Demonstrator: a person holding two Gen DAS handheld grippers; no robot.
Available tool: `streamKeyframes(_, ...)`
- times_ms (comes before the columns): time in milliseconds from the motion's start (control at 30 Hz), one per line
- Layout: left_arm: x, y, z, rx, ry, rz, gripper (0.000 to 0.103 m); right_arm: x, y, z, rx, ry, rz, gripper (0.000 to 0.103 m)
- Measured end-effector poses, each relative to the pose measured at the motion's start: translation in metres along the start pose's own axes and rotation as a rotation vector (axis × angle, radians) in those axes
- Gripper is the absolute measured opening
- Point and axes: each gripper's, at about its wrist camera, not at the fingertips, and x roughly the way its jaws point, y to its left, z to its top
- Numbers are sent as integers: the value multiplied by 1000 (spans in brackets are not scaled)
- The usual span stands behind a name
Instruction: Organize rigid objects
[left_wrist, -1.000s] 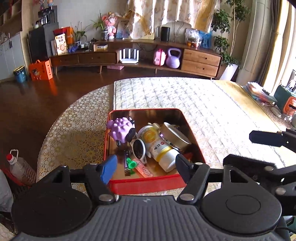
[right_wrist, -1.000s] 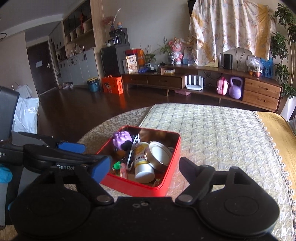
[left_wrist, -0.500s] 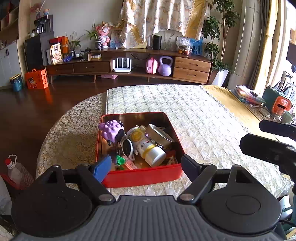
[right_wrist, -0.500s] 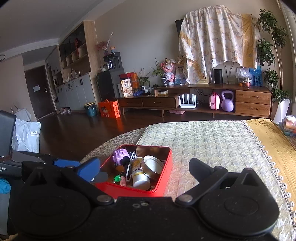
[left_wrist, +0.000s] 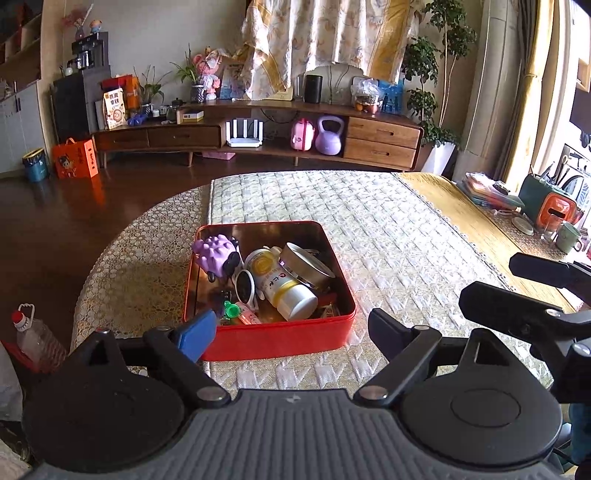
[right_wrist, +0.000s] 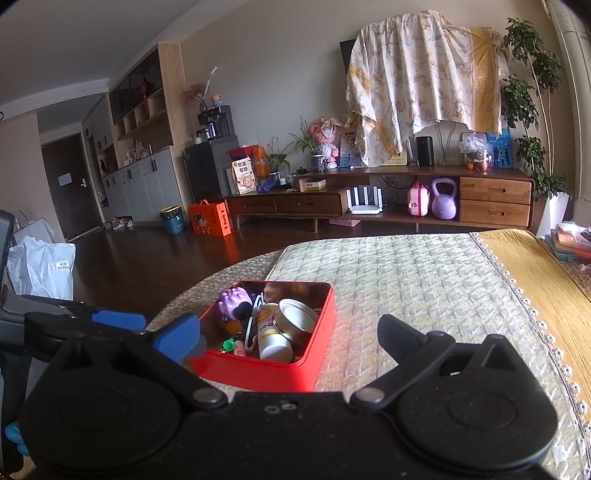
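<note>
A red tin box sits on the quilted table cover. Inside lie a purple knobbly toy, a white and yellow bottle, a round metal tin, white sunglasses and a small green piece. My left gripper is open and empty, held just in front of the box. My right gripper is open and empty, behind and to the right of the box.
The table carries a yellow runner, a stack of books, an orange container and a green mug at the right. A plastic bottle stands on the floor at the left. A wooden sideboard lines the far wall.
Both grippers have pulled back and risen from the box, so it looks smaller and lower. Both stay open and empty. The box contents have not moved.
</note>
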Motion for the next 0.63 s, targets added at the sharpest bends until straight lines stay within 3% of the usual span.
streamKeyframes(633, -10, -16, -4, 20, 1, 15, 90, -2, -2, -8, 20, 10, 3, 103)
